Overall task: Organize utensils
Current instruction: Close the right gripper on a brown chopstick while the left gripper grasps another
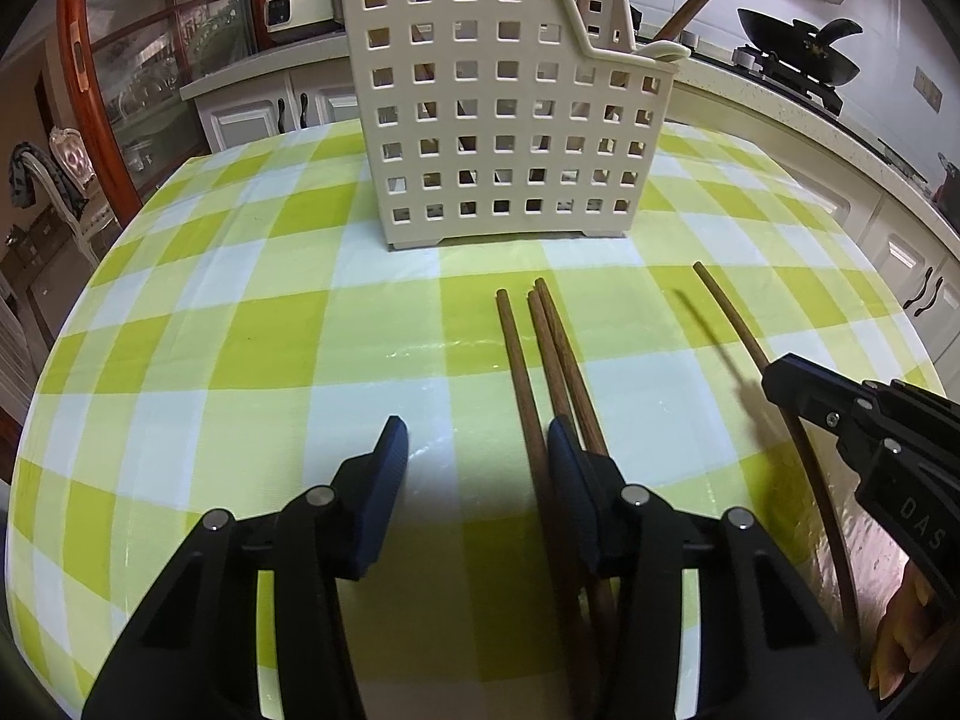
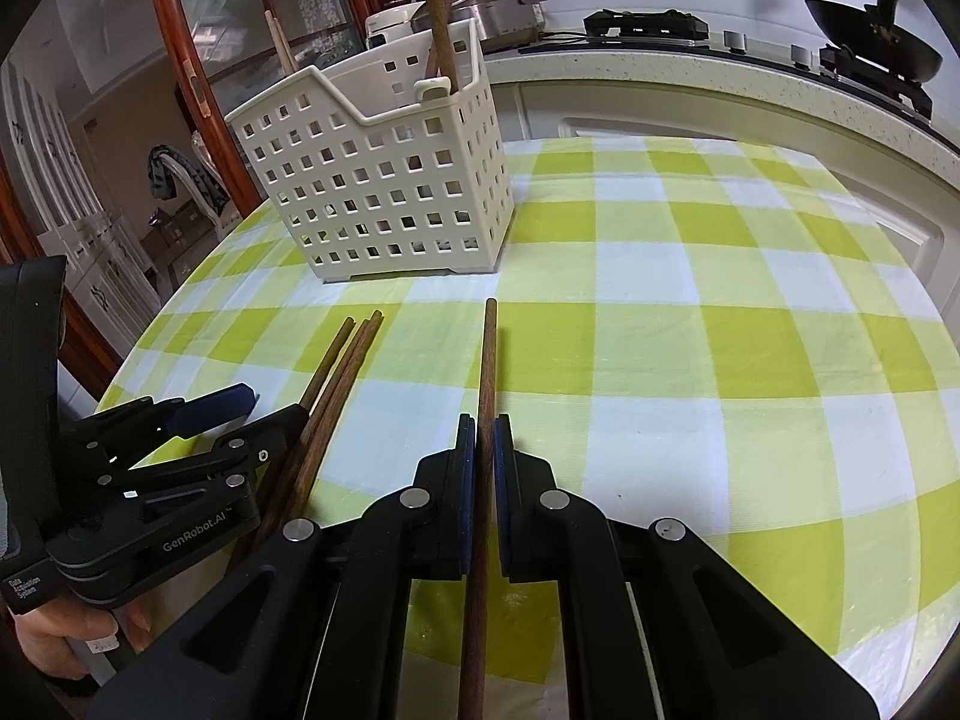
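Right hand-held gripper: clamping one chopstick above the desk. Left hand-held gripper: standing apart beside three chopsticks lying before the basket.

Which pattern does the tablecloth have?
The tablecloth has green and white checks, best in the right wrist view.
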A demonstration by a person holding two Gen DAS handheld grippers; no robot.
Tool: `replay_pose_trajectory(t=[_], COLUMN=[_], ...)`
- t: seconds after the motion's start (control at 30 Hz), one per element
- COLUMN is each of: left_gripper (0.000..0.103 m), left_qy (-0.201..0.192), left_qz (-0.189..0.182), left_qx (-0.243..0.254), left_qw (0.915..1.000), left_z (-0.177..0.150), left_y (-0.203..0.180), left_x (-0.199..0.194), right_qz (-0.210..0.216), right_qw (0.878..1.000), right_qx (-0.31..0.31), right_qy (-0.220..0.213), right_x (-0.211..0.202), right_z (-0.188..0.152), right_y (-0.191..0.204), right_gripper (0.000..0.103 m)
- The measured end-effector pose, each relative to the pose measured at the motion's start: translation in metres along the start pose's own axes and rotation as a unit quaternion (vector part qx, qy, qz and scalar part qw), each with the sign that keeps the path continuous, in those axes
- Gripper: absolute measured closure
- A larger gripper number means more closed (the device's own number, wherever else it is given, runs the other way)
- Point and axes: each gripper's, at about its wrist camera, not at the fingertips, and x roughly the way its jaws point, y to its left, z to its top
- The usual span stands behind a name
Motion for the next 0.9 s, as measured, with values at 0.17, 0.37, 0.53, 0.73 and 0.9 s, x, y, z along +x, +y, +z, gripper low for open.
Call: replay_pose_trajectory(t=[0.17,0.37,0.53,0.73,0.9], left_gripper=[0.056,0.063,0.073,0.082,0.092], left_qy=[-0.002,-0.004,-0.002,-0.002,-0.001], left_qz=[0.004,0.003,0.0,-0.006,-0.01], left_qx=[0.001,0.008,0.016,0.021,0.025], left_qw=[1.0,1.0,0.9999,0.9998,0.9996], left_z=[-0.001,-0.002,-0.002,-0.003,-0.003], left_y=[-0.001,-0.004,-0.009,-0.011,-0.012], left_x=[-0.001,-0.002,-0.003,-0.003,-0.003], right_qz=[0.0,0.0,0.0,0.0,-0.001], right_qw=[1.0,1.0,1.0,1.0,1.0], right_qx=[0.001,0.003,0.003,0.005,0.007], right_qy=[0.0,0.0,0.0,0.001,0.005], right_x=[0.0,-0.001,-0.001,-0.002,0.0], right_z=[0.0,-0.001,-0.001,-0.002,-0.002], right_y=[-0.001,-0.002,-0.002,-0.003,-0.004], right_gripper=[0.096,0.096,0.096,0.096,0.096])
